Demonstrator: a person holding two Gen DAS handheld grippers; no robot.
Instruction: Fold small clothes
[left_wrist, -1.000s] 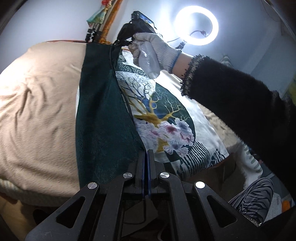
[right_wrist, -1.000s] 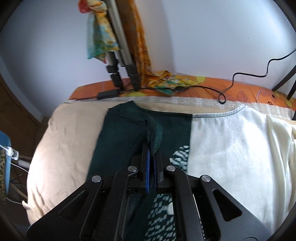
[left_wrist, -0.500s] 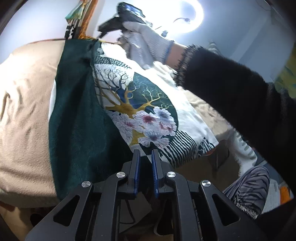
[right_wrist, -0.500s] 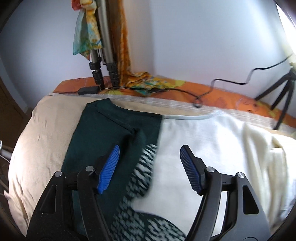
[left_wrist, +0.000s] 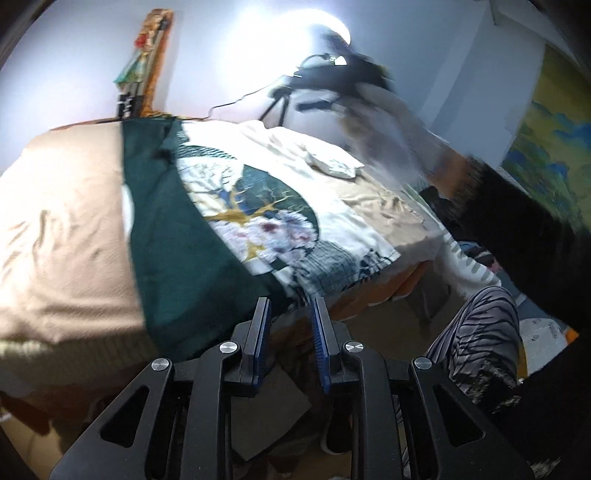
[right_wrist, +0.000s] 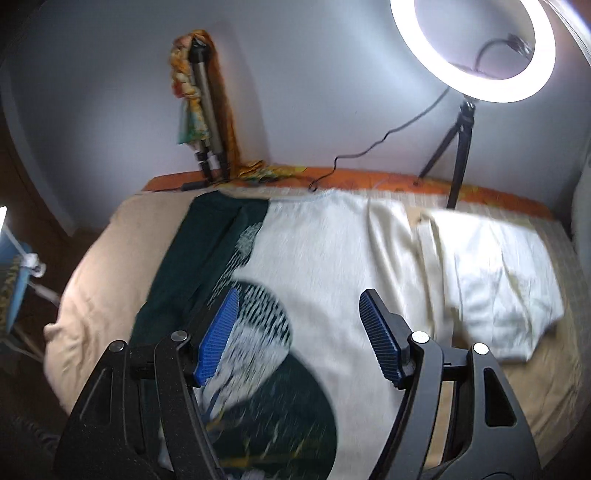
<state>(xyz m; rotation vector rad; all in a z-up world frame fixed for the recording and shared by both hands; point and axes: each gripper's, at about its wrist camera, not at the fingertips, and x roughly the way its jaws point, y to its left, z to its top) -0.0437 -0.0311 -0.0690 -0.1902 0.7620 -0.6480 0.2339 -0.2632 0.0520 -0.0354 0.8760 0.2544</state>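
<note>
A white shirt (right_wrist: 332, 251) with a round green tree-and-flower print (left_wrist: 266, 218) lies flat on the bed. Its left side is folded over as a dark green strip (left_wrist: 173, 236), which also shows in the right wrist view as the green strip (right_wrist: 207, 240). My left gripper (left_wrist: 290, 301) hangs off the near bed edge at the strip's lower corner. Its jaws are opening, with nothing between them. My right gripper (right_wrist: 299, 295) hovers wide open above the print, holding nothing. In the left wrist view the right gripper (left_wrist: 332, 77) is a blur high over the bed.
A cream garment (right_wrist: 498, 266) lies crumpled to the right of the shirt. A ring light (right_wrist: 472, 48) on a tripod (right_wrist: 458, 147) and a folded stand (right_wrist: 203, 110) draped in cloth stand along the far wall. The tan bed cover (left_wrist: 62, 221) is bare at left. Striped cloth (left_wrist: 476, 332) sits beside the bed.
Both grippers were shut on the green fold and have let it go. The right one opened wide and pulled up and back. The left one opened a little and backed off the bed edge.
</note>
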